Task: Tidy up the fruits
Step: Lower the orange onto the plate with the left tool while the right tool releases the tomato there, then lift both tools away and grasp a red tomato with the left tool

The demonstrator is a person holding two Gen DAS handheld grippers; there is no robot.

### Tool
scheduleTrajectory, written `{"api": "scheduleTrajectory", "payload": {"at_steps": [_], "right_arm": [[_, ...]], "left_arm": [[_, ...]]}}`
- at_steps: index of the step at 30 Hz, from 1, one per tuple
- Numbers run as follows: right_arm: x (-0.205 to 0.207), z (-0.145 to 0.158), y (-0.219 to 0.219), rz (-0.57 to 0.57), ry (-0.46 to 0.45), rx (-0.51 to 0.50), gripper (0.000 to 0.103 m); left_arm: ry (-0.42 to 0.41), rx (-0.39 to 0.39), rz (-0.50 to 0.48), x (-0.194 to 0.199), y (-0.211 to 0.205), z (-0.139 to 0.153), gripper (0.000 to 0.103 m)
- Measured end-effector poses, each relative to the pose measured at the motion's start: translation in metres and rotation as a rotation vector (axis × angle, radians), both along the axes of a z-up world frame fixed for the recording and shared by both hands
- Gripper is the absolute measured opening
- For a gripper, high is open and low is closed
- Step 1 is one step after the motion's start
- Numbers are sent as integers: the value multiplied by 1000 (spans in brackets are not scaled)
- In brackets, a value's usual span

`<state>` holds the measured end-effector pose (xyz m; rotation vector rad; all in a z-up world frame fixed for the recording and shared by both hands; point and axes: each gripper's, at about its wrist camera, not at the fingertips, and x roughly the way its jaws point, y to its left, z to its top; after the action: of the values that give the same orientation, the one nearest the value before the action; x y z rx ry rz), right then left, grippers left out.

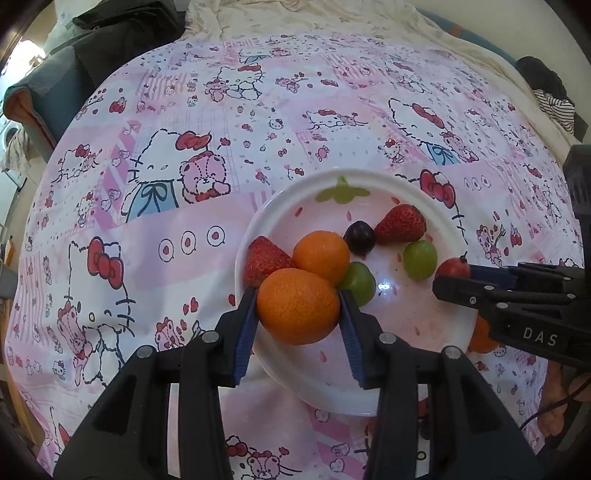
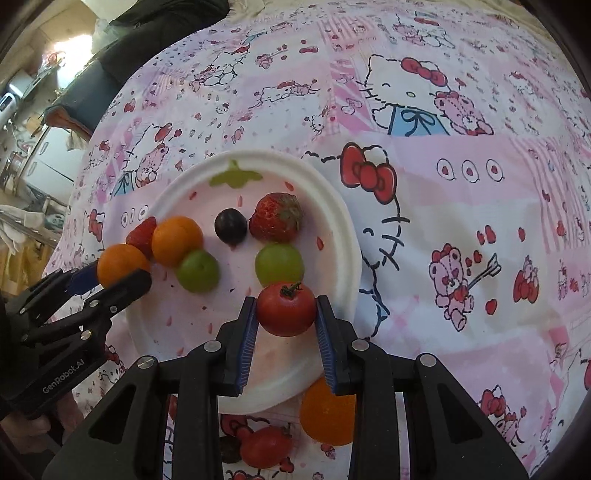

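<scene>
A white plate (image 1: 351,177) lies on the cartoon-print cloth, with two strawberries (image 1: 400,224), an orange (image 1: 322,255), a dark grape (image 1: 359,237) and two green grapes (image 1: 420,259) in it. My left gripper (image 1: 298,295) is shut on a second orange (image 1: 298,314) just above the plate's near left part. My right gripper (image 2: 286,301) is shut on a small red tomato (image 2: 286,310) over the plate's near right rim (image 2: 332,192). Each gripper shows in the other's view: the right gripper (image 1: 454,275) with the tomato, the left gripper (image 2: 120,275) with the orange.
Off the plate, under my right gripper, lie another orange (image 2: 327,417), a red tomato (image 2: 264,446) and a dark grape (image 2: 231,452). Dark clothing (image 1: 122,29) is piled at the back left, and a striped garment (image 1: 557,107) at the far right.
</scene>
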<state>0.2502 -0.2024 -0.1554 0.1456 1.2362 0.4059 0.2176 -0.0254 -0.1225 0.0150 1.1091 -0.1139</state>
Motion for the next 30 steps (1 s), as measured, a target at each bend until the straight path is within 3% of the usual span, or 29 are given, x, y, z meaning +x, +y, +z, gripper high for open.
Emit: {"api": "scheduleTrajectory", "payload": {"at_steps": [8, 10, 15, 17, 18, 19, 30], "right_arm": [[0, 1, 0, 1, 11, 9, 35], [0, 2, -1, -7, 7, 23, 35], [1, 8, 0, 0, 6, 65, 36], [1, 10, -1, -5, 4, 81, 50], [1, 12, -1, -12, -2, 86, 69], [1, 15, -3, -23, -17, 91, 76], [1, 38, -18, -76, -89, 152, 76]], "left_arm": [[-12, 4, 0, -2, -1, 4, 41], [-32, 16, -3, -3, -3, 8, 56], [-70, 27, -2, -6, -4, 17, 70], [-78, 30, 3, -6, -2, 20, 80], [-84, 32, 9, -6, -1, 21, 84], [-90, 31, 15, -7, 0, 22, 85], [-107, 6, 58, -10, 9, 29, 85]]}}
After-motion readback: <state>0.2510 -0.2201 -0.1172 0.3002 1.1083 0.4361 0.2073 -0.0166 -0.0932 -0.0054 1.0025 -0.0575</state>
